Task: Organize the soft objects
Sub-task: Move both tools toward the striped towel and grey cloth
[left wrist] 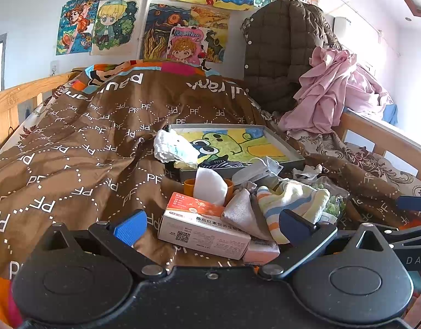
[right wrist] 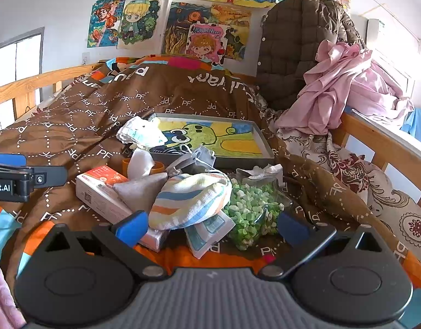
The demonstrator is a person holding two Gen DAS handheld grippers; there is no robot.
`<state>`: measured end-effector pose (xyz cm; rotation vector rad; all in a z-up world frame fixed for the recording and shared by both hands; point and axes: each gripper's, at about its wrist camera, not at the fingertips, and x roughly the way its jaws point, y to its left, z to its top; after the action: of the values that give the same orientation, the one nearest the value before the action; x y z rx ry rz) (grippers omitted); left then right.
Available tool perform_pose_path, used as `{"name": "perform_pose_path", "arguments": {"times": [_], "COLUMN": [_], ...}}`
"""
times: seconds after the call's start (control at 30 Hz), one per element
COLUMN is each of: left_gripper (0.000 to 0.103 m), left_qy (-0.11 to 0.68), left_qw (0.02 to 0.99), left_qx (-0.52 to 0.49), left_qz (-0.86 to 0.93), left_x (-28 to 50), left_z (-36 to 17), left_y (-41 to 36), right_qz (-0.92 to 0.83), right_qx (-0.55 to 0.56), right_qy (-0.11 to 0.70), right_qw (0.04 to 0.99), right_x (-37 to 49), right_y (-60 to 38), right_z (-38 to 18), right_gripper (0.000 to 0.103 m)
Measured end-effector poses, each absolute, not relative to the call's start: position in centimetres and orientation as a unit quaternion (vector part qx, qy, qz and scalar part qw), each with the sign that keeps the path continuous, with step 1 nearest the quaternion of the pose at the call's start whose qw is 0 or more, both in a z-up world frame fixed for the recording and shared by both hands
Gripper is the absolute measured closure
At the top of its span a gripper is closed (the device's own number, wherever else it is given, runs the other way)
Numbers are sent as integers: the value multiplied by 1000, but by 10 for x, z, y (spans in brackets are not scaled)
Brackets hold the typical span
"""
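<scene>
A pile of small items lies on a brown quilt (left wrist: 73,148). A striped towel (left wrist: 290,203) (right wrist: 188,200) sits at its middle, with a grey pouch (left wrist: 239,211) (right wrist: 139,189) to its left. A white knitted cloth (left wrist: 172,145) (right wrist: 140,134) rests on the corner of a grey tray (left wrist: 281,144) (right wrist: 262,142) with a frog picture. My left gripper (left wrist: 210,224) is open, just short of an orange-and-white box (left wrist: 202,224) (right wrist: 100,192). My right gripper (right wrist: 210,227) is open too, with the towel and a bag of green pellets (right wrist: 251,208) (left wrist: 334,205) between its fingers without touching.
An orange cup (left wrist: 207,186) (right wrist: 144,166) holds white tissue. A pink sheet (left wrist: 328,93) (right wrist: 334,87) and a brown quilted jacket (left wrist: 281,49) (right wrist: 298,44) hang at the wooden bed rail (left wrist: 389,139) (right wrist: 380,137) on the right. Another rail (left wrist: 21,96) borders the left. Drawings cover the wall.
</scene>
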<state>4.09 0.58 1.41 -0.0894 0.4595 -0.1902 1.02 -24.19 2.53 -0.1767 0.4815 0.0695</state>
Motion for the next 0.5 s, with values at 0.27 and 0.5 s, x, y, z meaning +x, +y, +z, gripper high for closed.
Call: {"name": "perform_pose_path", "arguments": {"times": [0.27,0.5], "left_gripper": [1,1], "left_qy": [227,230], "left_qw": [968,967], "left_qx": [-45,-42], "left_qz": [-94,-98], "left_x": [41,42], "left_z": [14,13], "left_y": [6,2], "right_qz": [34,34], "right_qx": [-88,-86], "right_qy": [239,241], "right_qw": [967,966], "right_x": [10,11], "right_y": [-242,-243], "right_z": [25,24], "right_gripper": [0,0]}}
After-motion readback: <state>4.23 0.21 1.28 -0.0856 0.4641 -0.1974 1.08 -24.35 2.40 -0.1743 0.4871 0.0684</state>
